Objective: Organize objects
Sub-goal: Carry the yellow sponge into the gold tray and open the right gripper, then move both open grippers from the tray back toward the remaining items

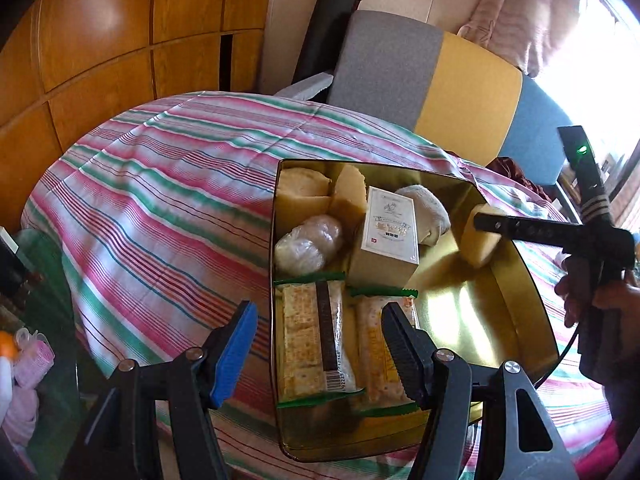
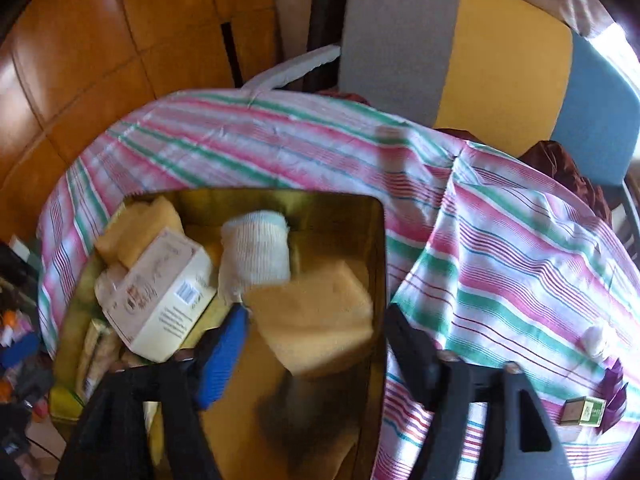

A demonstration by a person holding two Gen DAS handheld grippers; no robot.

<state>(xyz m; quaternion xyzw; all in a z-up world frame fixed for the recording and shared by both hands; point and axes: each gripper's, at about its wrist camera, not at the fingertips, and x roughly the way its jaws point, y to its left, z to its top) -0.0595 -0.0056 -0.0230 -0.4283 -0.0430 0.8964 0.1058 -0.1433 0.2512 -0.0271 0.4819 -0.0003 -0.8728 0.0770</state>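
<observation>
A gold tin box (image 1: 516, 292) sits on the striped tablecloth (image 1: 160, 208). It holds cracker packs (image 1: 312, 340), a cream carton (image 1: 384, 236), a wrapped white bun (image 1: 308, 244), a rolled white cloth (image 1: 428, 208) and yellow sponges (image 1: 348, 196). My left gripper (image 1: 320, 340) is open and empty above the tin's near left corner. My right gripper (image 2: 316, 344) is open over the tin (image 2: 380, 240), with a yellow sponge (image 2: 316, 320) loose between its fingers; the same sponge (image 1: 480, 240) shows by its fingertip in the left wrist view.
A grey, yellow and blue chair (image 1: 440, 76) stands behind the table. Wooden panels (image 1: 100, 40) fill the back left. A small green box (image 2: 584, 412) and a purple wrapper (image 2: 616, 392) lie on the cloth at the right. Clutter sits at the far left (image 1: 24, 360).
</observation>
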